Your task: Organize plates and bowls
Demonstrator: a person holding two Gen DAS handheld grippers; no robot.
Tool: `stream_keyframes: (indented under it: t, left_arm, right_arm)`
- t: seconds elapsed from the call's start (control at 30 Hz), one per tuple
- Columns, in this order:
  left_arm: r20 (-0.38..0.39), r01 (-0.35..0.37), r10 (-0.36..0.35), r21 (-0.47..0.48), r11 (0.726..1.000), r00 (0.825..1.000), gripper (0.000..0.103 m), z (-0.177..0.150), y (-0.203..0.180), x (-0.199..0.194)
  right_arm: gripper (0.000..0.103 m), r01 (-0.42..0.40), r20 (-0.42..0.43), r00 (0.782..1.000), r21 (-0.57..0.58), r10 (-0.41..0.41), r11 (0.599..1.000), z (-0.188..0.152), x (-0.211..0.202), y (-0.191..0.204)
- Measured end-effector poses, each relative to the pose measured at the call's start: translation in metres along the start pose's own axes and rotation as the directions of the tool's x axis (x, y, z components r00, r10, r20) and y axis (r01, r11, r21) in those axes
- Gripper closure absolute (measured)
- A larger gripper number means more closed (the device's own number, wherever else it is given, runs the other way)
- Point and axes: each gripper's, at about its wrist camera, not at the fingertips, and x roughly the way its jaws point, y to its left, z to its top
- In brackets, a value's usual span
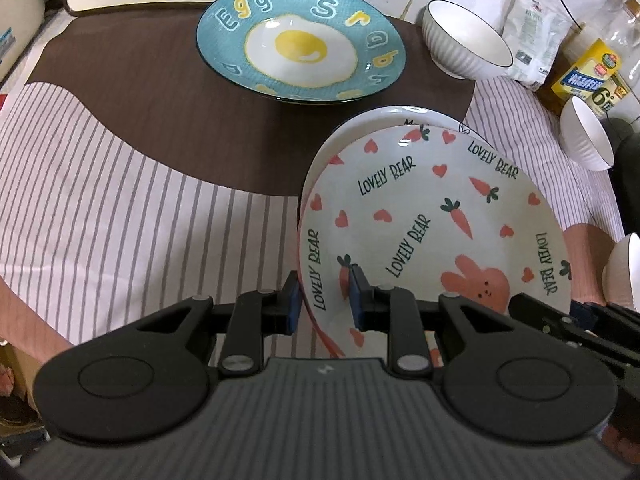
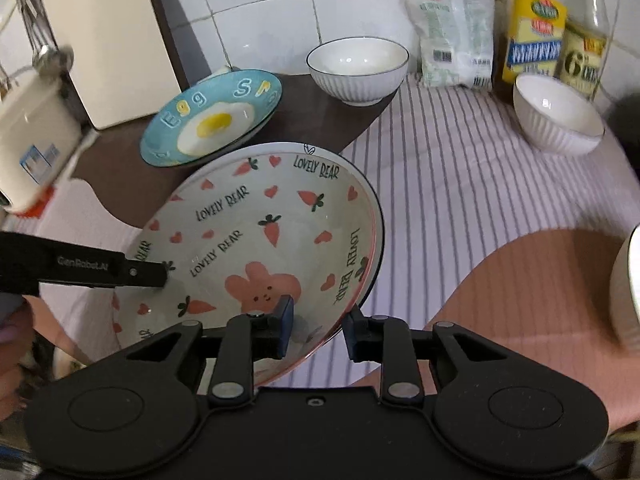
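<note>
A white "Lovely Bear" plate (image 1: 432,216) with carrots and a pink bunny is tilted above the table, with a second white plate (image 1: 360,128) right behind it. My left gripper (image 1: 323,300) straddles the front plate's left rim, jaws close to it. My right gripper (image 2: 318,330) straddles the same plate (image 2: 260,236) at its lower right rim; a gap shows at the right pad. A blue "Egg" plate (image 1: 300,48) lies on the brown mat at the back. White ribbed bowls (image 1: 464,40) (image 1: 586,136) stand at the back right.
The table has a striped cloth (image 1: 120,208) and a brown mat (image 1: 160,92). A flour bag (image 2: 456,36) and oil bottles (image 2: 536,36) stand against the tiled wall. A cream appliance (image 2: 108,48) stands back left. Another white bowl (image 2: 626,292) is at the right edge.
</note>
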Motion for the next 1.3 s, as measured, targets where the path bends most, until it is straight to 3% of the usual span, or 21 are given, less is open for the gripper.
stream_keyframes:
  t: [0.23, 0.43, 0.63, 0.83, 1.03, 1.17, 1.23, 1.3]
  left_arm:
    - [0.007, -0.042, 0.041, 0.023, 0.999, 0.999, 0.081, -0.003, -0.008, 0.005]
    - [0.02, -0.05, 0.05, 0.012, 0.999, 0.999, 0.081, -0.007, -0.009, 0.005]
    - [0.029, -0.003, 0.003, -0.011, 1.0, 1.0, 0.081, -0.004, -0.002, -0.013]
    - [0.144, 0.058, -0.058, 0.004, 0.998, 0.988, 0.081, 0.005, -0.003, -0.061]
    - [0.244, 0.042, -0.037, -0.017, 0.999, 0.969, 0.078, 0.022, 0.01, -0.096]
    - [0.306, 0.014, -0.001, -0.041, 0.999, 0.952, 0.072, 0.039, 0.022, -0.107]
    - [0.34, 0.009, 0.011, -0.056, 0.998, 0.94, 0.068, 0.046, 0.031, -0.11]
    - [0.369, -0.005, 0.029, -0.066, 0.998, 0.929, 0.063, 0.05, 0.038, -0.107]
  right_arm:
    - [0.062, 0.116, 0.035, 0.993, -0.15, -0.112, 0.982, -0.002, 0.011, 0.011]
    - [0.062, 0.136, 0.079, 0.989, -0.185, -0.123, 0.973, -0.006, 0.012, 0.012]
    - [0.062, 0.044, 0.144, 0.989, -0.152, -0.022, 0.987, 0.0, -0.009, 0.004]
    - [0.061, -0.053, 0.219, 0.971, -0.2, 0.097, 0.978, 0.021, -0.034, 0.01]
    - [0.052, -0.175, 0.285, 0.928, -0.231, 0.239, 0.957, 0.052, -0.044, 0.016]
    - [0.046, -0.194, 0.32, 0.911, -0.228, 0.262, 0.954, 0.074, -0.03, 0.023]
    - [0.041, -0.218, 0.371, 0.882, -0.226, 0.291, 0.949, 0.081, -0.02, 0.022]
    - [0.037, -0.202, 0.37, 0.884, -0.251, 0.286, 0.947, 0.088, -0.009, 0.026]
